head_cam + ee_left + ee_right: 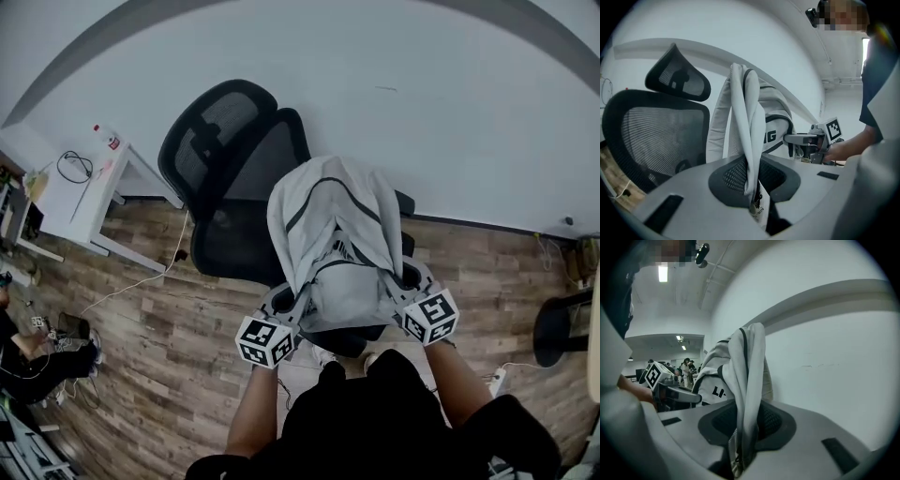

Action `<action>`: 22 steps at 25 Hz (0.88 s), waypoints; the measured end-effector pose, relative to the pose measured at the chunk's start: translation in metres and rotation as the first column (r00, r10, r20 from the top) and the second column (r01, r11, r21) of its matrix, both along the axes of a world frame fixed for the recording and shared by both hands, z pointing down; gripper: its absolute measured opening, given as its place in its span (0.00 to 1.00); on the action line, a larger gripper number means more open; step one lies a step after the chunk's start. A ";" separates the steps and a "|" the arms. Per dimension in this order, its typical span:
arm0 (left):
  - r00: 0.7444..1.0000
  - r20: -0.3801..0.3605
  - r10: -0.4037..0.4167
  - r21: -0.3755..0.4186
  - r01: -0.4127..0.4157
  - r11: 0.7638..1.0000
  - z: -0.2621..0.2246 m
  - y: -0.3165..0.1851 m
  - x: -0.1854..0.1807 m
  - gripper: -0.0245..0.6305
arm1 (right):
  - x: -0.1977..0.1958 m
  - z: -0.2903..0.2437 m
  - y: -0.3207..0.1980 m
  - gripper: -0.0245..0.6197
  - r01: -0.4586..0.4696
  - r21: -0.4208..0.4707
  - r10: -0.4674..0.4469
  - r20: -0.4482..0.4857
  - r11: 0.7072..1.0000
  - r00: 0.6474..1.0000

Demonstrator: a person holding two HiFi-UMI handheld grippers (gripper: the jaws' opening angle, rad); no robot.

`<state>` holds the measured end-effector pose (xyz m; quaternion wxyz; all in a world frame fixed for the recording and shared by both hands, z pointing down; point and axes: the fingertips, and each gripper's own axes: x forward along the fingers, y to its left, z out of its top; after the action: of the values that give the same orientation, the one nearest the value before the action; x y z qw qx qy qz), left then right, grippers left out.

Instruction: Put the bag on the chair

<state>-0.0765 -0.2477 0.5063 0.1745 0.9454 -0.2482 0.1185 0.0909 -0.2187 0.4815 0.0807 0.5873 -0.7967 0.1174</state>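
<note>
A light grey bag (337,244) with dark trim hangs between my two grippers, above the seat of a black mesh office chair (234,159). My left gripper (286,302) is shut on the bag's left edge; in the left gripper view a fold of the bag (746,140) is pinched between the jaws, with the chair's backrest (651,136) at the left. On the other side my right gripper (401,292) is shut on the bag's right edge, and the right gripper view shows that fold of the bag (747,394) clamped between its jaws. The bag hides most of the seat.
A white side table (84,187) with a bottle and a cable stands left of the chair, against the white wall (450,103). Cables run across the wood floor (159,328). A dark round base (561,328) stands at the right, with a power strip (497,380) near it.
</note>
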 end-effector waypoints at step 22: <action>0.984 0.175 -0.040 -0.185 0.072 0.980 0.148 -0.064 0.043 0.13 | 0.050 0.158 -0.081 0.20 0.175 -0.245 -0.163 0.070 0.954 0.984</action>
<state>-0.0337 -0.3122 0.6545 0.2455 0.9034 -0.2763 0.2172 0.1412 -0.2993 0.6390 0.1443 0.4991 -0.8246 0.2236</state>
